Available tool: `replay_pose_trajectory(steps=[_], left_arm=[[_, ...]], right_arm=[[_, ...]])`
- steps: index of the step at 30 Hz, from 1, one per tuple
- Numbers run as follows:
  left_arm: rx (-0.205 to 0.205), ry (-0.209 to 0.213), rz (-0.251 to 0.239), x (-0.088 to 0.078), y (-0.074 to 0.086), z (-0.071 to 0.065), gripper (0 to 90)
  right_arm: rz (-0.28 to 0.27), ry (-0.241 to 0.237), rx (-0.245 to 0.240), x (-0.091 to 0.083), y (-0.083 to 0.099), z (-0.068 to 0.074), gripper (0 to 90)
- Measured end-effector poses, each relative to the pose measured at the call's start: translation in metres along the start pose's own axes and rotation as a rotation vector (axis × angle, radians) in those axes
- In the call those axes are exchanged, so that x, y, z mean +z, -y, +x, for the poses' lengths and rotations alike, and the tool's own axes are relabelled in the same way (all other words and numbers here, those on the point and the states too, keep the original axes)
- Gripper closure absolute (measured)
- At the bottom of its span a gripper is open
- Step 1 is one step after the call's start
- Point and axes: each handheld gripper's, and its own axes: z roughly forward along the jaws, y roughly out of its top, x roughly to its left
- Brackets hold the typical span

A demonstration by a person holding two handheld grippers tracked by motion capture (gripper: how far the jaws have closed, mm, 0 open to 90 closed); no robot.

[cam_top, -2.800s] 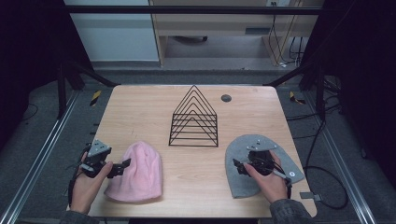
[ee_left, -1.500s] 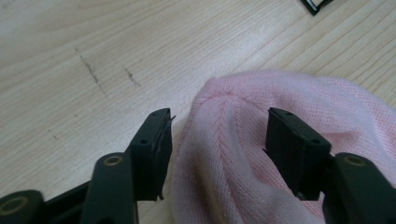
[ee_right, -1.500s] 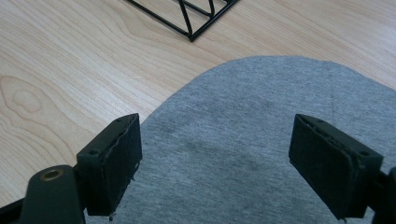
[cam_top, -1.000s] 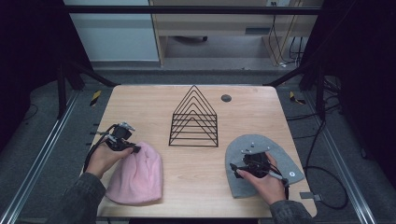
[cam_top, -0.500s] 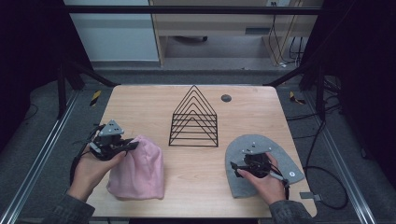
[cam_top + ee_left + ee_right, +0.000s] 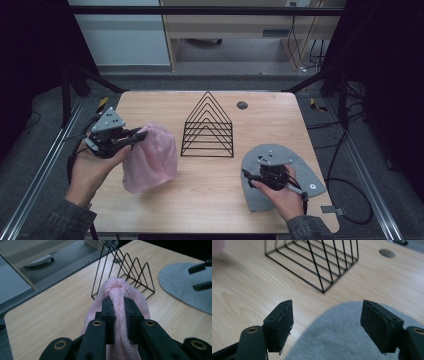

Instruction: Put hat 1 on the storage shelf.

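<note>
A pink knit hat [image 6: 150,157] hangs lifted off the wooden table [image 6: 200,200] at the left, with only its lower end near the surface. My left gripper [image 6: 142,135] is shut on a bunched fold at its top; in the left gripper view the pads [image 6: 108,315] squeeze the pink knit [image 6: 117,287]. A grey felt hat [image 6: 300,170] lies flat at the right. My right gripper [image 6: 247,175] rests low over its left edge, and its jaws have just been closing. They still stand apart around the grey edge [image 6: 342,340] without pressing it.
A black wire rack [image 6: 207,127] with triangular dividers stands at the table's middle, between the two hats. A small dark round disc [image 6: 242,105] sits behind it. Metal rails and cables run along both sides of the table.
My left gripper has risen and drawn the pink hat up off the table, so it hangs bunched. The right hand has stayed over the grey hat.
</note>
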Motion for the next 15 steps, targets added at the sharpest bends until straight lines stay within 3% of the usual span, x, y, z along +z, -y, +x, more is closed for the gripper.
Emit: replay_pose_trajectory(steps=[3, 15], left_arm=[[-0.013, 0.006, -0.026, 0.000, -0.014, 0.004, 79.9], [0.027, 0.017, -0.104, -0.015, -0.066, 0.004, 79.8]], right_arm=[[-0.029, -0.036, -0.029, -0.003, -0.016, 0.013, 28.9], [-0.084, -0.246, -0.129, 0.008, -0.086, 0.077, 40.1]])
